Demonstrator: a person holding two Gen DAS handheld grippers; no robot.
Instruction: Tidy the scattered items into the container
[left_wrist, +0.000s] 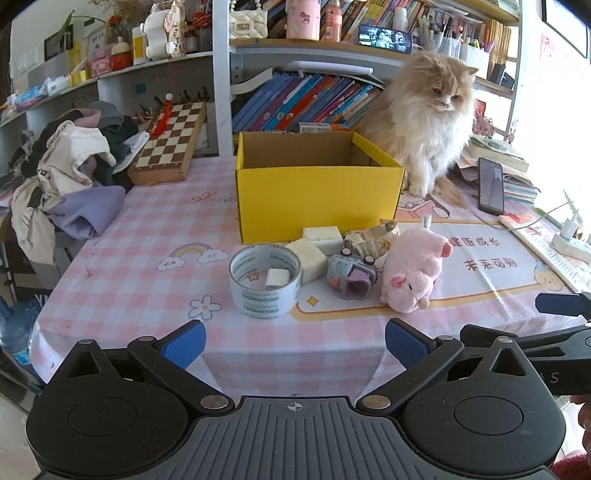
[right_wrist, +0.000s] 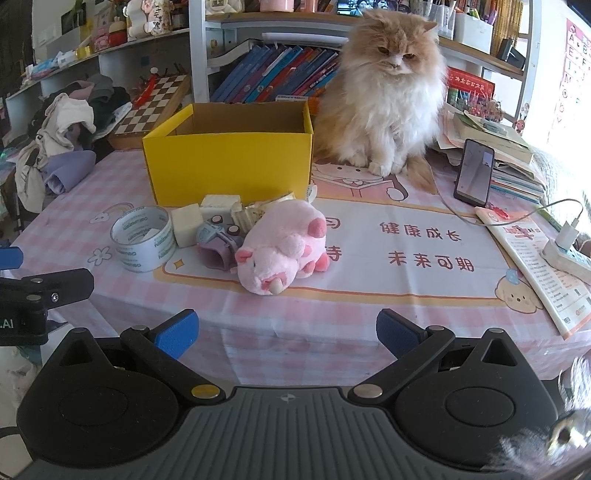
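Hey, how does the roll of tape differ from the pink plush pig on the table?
The tape roll is a hollow ring in clear and grey with green print; the plush pig is a solid, fuzzy pink toy. The tape roll stands flat on one open end with a small white piece inside it, while the plush pig lies stretched out, snout toward the cameras. The tape roll is at the left end of the cluster, the plush pig at the right. Both rest on the tablecloth, outside the yellow box.

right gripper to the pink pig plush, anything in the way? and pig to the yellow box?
Nothing visible lies between the open right gripper and the pink pig plush: only bare tablecloth. Between the plush and the yellow box sit white foam blocks and a cream toy, low enough that lifting over should clear them. The cat sits beside the box.
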